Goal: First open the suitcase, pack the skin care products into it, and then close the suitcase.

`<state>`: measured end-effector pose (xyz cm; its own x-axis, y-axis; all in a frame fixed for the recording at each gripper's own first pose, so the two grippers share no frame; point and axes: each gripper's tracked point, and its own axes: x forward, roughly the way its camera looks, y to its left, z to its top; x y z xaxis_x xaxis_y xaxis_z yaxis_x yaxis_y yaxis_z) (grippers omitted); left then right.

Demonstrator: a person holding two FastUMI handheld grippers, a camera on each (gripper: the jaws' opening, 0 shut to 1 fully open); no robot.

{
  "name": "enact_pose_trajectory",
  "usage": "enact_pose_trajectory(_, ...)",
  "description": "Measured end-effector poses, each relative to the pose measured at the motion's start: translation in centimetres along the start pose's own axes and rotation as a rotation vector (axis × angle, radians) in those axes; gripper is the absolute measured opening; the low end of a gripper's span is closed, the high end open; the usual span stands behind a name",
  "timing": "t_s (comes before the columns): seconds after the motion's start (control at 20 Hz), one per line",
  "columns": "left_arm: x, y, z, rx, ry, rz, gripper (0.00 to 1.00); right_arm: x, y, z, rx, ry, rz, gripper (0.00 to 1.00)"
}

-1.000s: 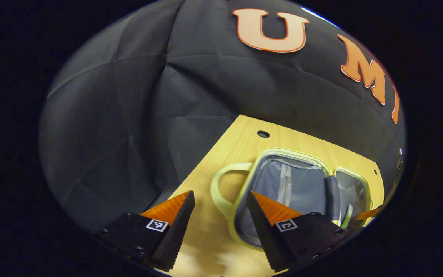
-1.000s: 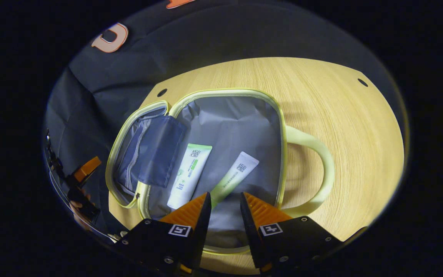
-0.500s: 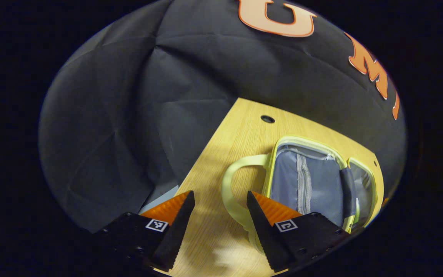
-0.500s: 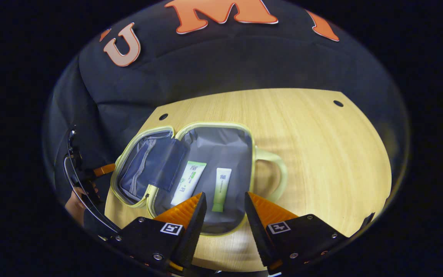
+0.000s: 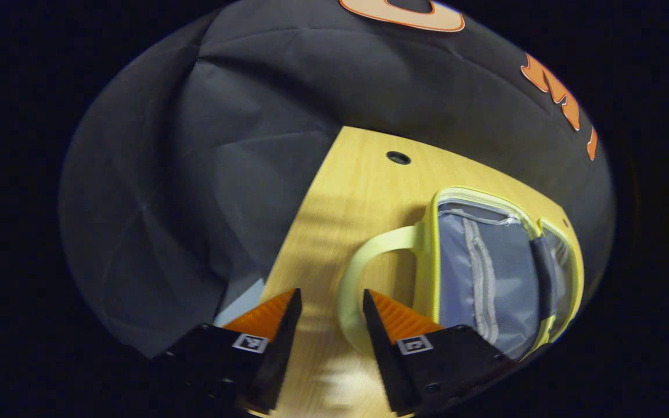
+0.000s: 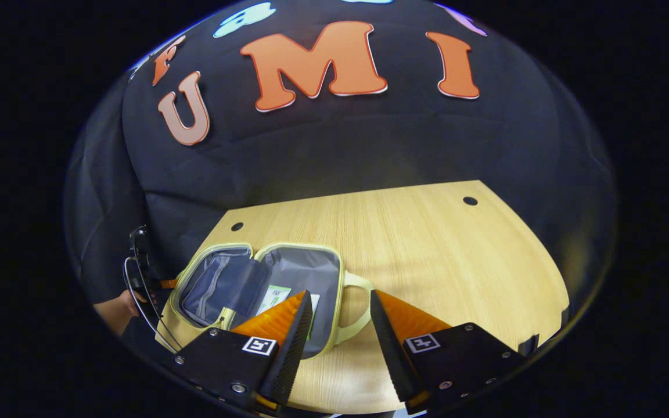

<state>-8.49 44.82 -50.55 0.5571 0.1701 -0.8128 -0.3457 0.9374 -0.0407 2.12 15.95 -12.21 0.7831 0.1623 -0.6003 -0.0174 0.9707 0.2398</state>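
- Since a second ago the right gripper (image 6: 337,325) has pulled up and back from the suitcase (image 6: 265,284): the case now looks small at the near left of the table (image 6: 427,244), and its fingers stand apart with nothing between them.
- The left gripper (image 5: 327,328) has drifted so that the case's loop handle (image 5: 363,273) now lies just ahead of its right finger; its fingers are apart and hold nothing.
- The suitcase lies open and flat, two halves side by side, grey lining up, pale green rim all round.
- In the right gripper view one tube (image 6: 273,296) shows in the right half, partly hidden by the gripper's left finger; a second I cannot make out.
- Two loop handles: one on the left half in the left gripper view, one on the right half (image 6: 358,307) in the right gripper view.
- Open wood runs to the right of the case as far as the table's right edge, and beyond it to the far edge.
- Two holes sit near the far corners (image 6: 237,226) (image 6: 470,201).
- A hand (image 6: 117,307) shows at the table's left edge.
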Motion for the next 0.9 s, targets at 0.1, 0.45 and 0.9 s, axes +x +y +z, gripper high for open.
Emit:
enact_pose_trajectory(0.1, 0.2, -0.5, 0.0, 0.015, 0.012, 0.011, 0.38, -0.9, -0.9, 1.6, -0.015, -0.060, -0.018, 0.66)
enact_pose_trajectory(0.45, -5.4, -1.5, 4.5, 0.053, -0.130, 0.083, 0.07, -4.4, -7.4, 6.5, -0.136, -0.242, -0.160, 0.74)
enact_pose_trajectory(0.9, -17.7, -9.6, 11.5, 0.137, -0.377, 0.054, 0.06, -6.3, -10.0, 8.7, -0.284, -0.337, -0.159, 0.84)
